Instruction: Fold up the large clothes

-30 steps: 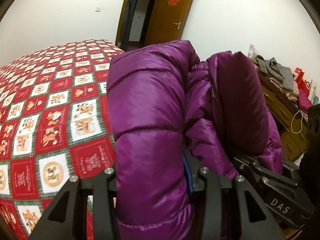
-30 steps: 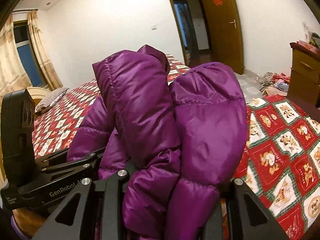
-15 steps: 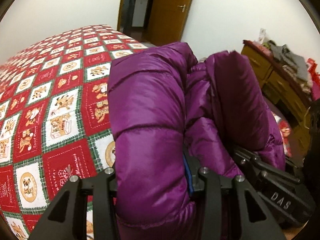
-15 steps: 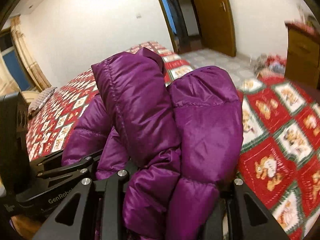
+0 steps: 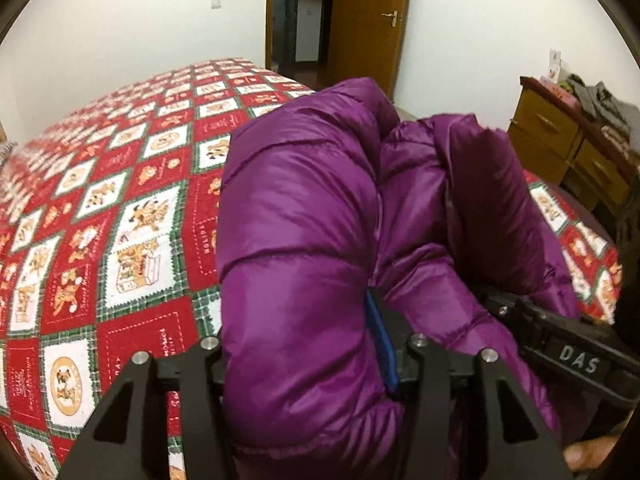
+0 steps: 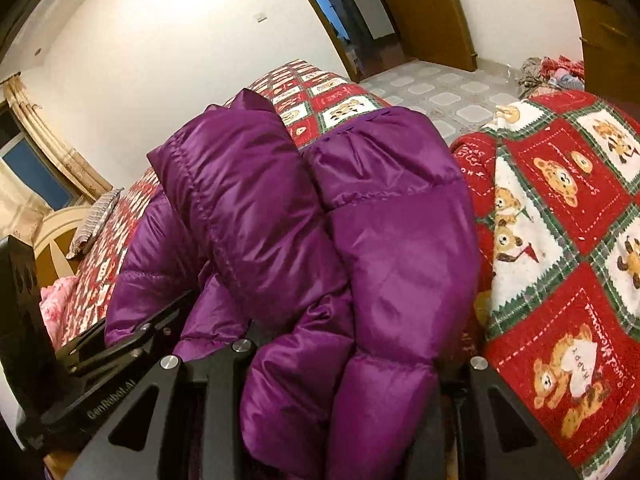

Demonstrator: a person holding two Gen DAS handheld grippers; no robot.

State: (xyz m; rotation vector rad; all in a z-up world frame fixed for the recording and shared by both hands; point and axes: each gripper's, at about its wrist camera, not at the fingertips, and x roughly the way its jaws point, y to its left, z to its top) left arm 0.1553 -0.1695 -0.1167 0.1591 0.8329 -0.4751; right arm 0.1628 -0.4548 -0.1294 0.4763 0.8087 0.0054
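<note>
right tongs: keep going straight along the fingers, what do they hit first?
The purple down jacket already bunched between the right tongs. Beyond it, probably the red patchwork bedspread; depth is unclear.

a home bedroom: quilted bed, wooden dresser, curtained window.

The jacket fills the middle of both views and hides the fingertips of the left gripper and the right gripper. Its lower part is cut off by the bottom edge. Much of the bed lies hidden behind it. Clothes on the dresser are too small to tell.
</note>
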